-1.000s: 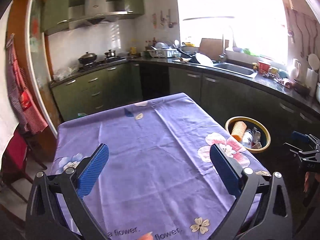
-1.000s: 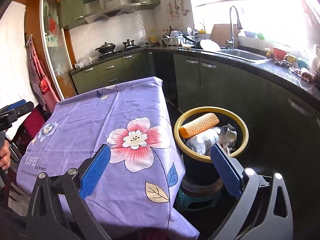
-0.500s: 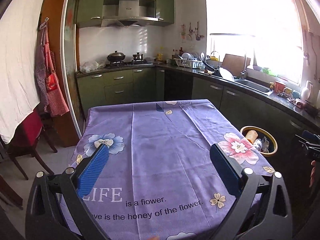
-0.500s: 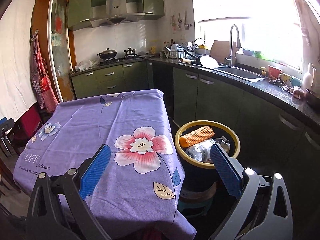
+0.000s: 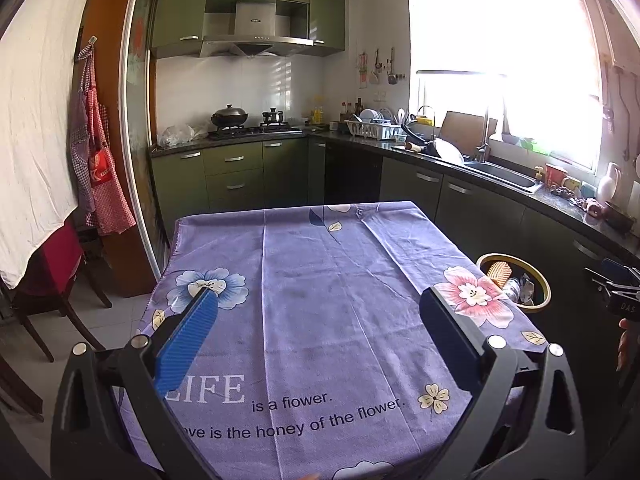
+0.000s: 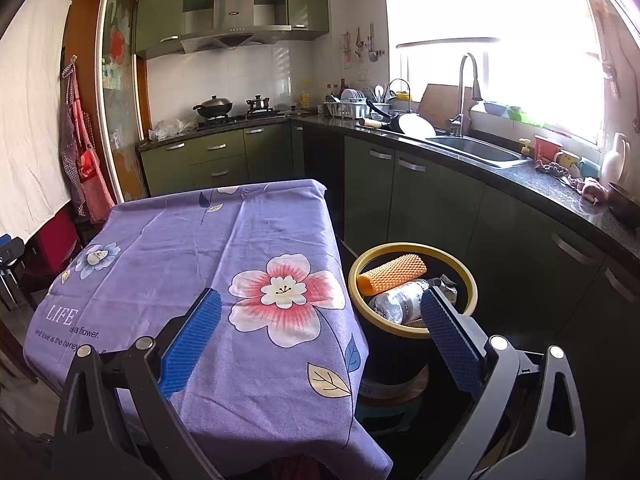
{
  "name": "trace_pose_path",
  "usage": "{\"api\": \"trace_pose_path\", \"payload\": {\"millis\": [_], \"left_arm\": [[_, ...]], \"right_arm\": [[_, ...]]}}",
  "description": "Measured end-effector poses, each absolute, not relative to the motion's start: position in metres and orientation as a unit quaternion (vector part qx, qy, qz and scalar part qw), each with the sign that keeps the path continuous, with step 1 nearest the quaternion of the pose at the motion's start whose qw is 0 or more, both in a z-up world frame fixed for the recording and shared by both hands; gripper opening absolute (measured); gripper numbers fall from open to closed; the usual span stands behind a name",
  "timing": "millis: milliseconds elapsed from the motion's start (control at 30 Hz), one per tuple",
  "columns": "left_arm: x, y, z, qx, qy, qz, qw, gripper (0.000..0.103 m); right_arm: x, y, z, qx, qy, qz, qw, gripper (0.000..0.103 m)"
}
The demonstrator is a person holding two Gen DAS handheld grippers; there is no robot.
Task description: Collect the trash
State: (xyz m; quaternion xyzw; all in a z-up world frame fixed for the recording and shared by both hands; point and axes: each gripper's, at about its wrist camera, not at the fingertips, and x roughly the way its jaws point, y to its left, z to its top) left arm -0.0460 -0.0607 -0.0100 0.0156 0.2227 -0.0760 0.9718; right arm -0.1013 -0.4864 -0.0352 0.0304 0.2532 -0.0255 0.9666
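Note:
A black trash bin with a yellow rim (image 6: 472,280) stands on a stool right of the table; it also shows in the left wrist view (image 5: 544,284). Inside lie an orange textured roll (image 6: 394,272), a clear plastic bottle (image 6: 394,302) and crumpled wrappers. My left gripper (image 5: 318,320) is open and empty, held above the near end of the table with the purple flowered cloth (image 5: 320,280). My right gripper (image 6: 320,320) is open and empty, held above the table's right front corner (image 6: 260,300) and the bin.
Green kitchen cabinets with a dark counter (image 6: 540,184), sink (image 6: 476,148) and stove (image 5: 248,130) run along the back and right. A red chair (image 5: 52,272) stands left of the table. The right gripper shows at the left view's right edge (image 5: 616,292).
Both grippers have pulled back and risen. More of the table and kitchen shows in both views. Both stay open and empty.

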Motion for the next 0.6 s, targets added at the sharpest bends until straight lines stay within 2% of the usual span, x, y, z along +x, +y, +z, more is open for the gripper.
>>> {"api": "trace_pose_path", "payload": {"millis": [600], "left_arm": [[-0.0458,-0.0655,-0.0075,0.018,0.221,-0.087,0.971,0.096]], "right_arm": [[-0.1008,-0.4892,-0.035,0.035,0.253,-0.027,0.967,0.098]]}}
